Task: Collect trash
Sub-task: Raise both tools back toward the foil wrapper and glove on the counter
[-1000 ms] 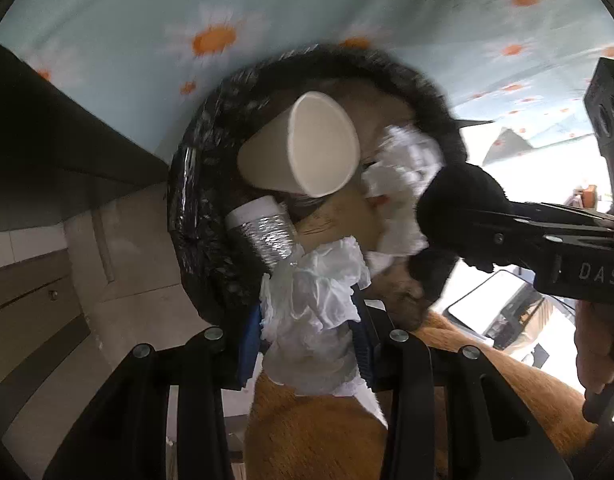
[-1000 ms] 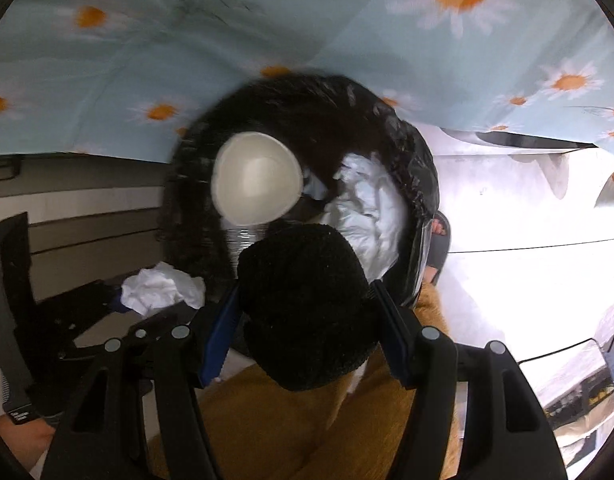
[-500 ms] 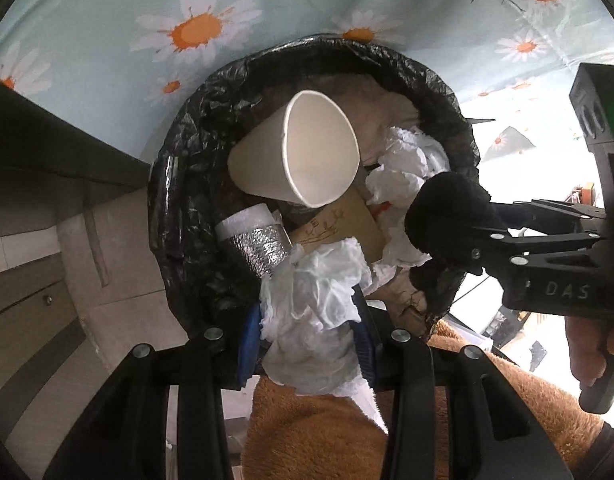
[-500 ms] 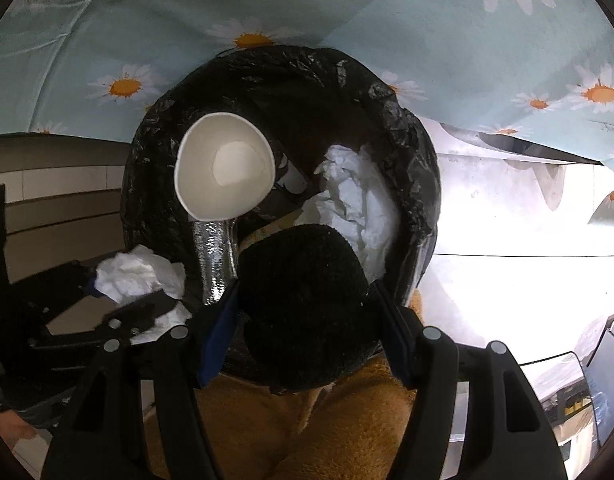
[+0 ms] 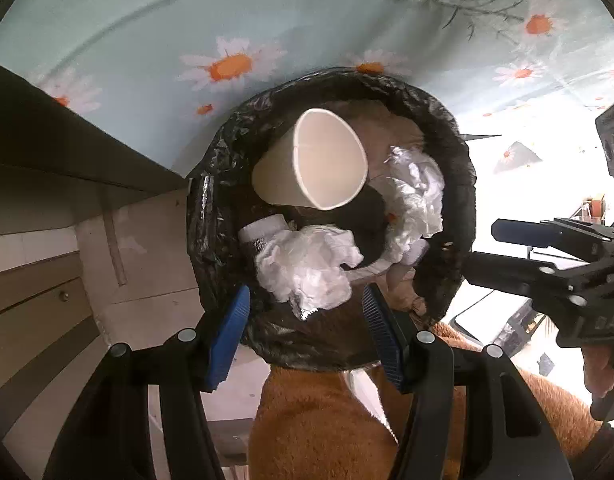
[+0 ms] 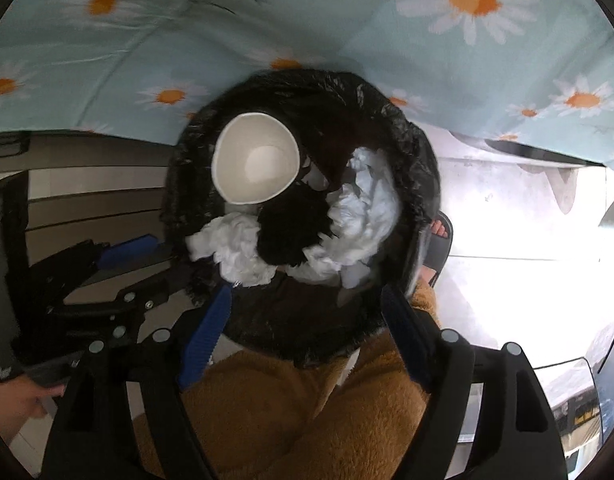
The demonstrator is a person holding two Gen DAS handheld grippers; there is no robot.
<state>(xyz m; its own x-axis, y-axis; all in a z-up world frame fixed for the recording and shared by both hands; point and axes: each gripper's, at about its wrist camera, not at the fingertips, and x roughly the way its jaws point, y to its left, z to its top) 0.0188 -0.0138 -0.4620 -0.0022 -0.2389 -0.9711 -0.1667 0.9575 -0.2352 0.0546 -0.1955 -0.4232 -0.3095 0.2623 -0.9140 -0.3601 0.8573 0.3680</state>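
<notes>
Left fingers: both of mine, the left gripper (image 5: pixel 307 332) at the lower middle of the left wrist view, stand apart with nothing between the blue pads (image 5: pixel 227 340); they have just been opening, and the white tissue wad sits beyond them, free.
Right fingers: the right gripper (image 6: pixel 307 320) at the lower middle of the right wrist view stands wide and empty; the jaws have just been opening, and the black fuzzy ball lies past them in the bin.
Cloth: a pale blue daisy-print cloth (image 5: pixel 187 20) fills the top of both views, behind the bin.
Trash bin: a round bin with a black liner (image 5: pixel 455 152) sits in the middle of each view, under both sets of fingers.
My legs: brown fleece (image 6: pixel 287 400) fills the lower centre, just below the bin.
Paper cup: a white cup (image 5: pixel 327 164) lies on its side in the upper left part of the bin, mouth toward the cameras.
Tissues: one crumpled white wad (image 5: pixel 307 272) at the near edge of the bin, another (image 5: pixel 419 196) at its right side.
Black fuzzy ball: (image 6: pixel 295 232) in the middle of the bin, between the two tissue wads.
Foil-wrapped piece: (image 5: pixel 263 236) peeks out at the left, partly under the near wad.
</notes>
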